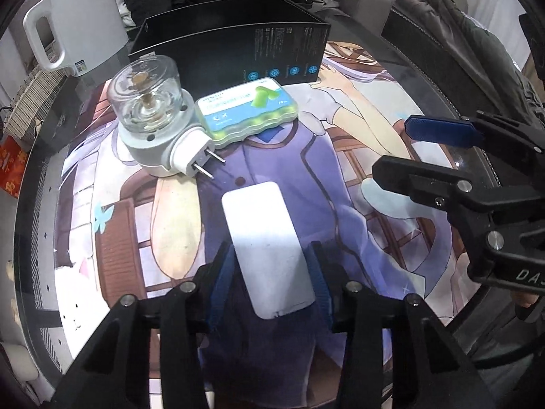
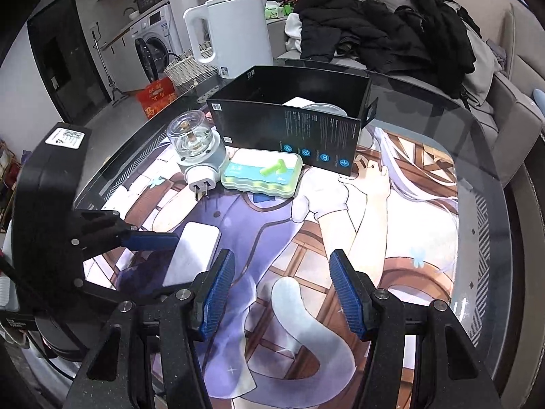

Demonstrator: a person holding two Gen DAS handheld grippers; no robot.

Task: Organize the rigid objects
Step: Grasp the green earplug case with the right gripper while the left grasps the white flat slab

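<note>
A white flat power bank (image 1: 262,218) lies on the picture mat (image 1: 357,156). My left gripper (image 1: 271,248) has it between its blue pads, which touch both long sides. In the right wrist view the power bank (image 2: 194,252) shows with one left pad (image 2: 153,240) against its side. My right gripper (image 2: 282,272) hangs open over the mat with nothing between its fingers; in the left wrist view the right gripper (image 1: 391,146) is at the right. Farther back sit a plug-in device with a clear dome (image 1: 150,116), a green-blue earplug case (image 1: 245,112) and an open black box (image 2: 289,129).
A white kettle (image 2: 231,34) stands behind the black box near the round glass table's far edge (image 2: 425,95). White items lie inside the box. A sofa with dark clothes (image 2: 374,30) is beyond the table. A wicker basket (image 2: 187,68) stands on the floor.
</note>
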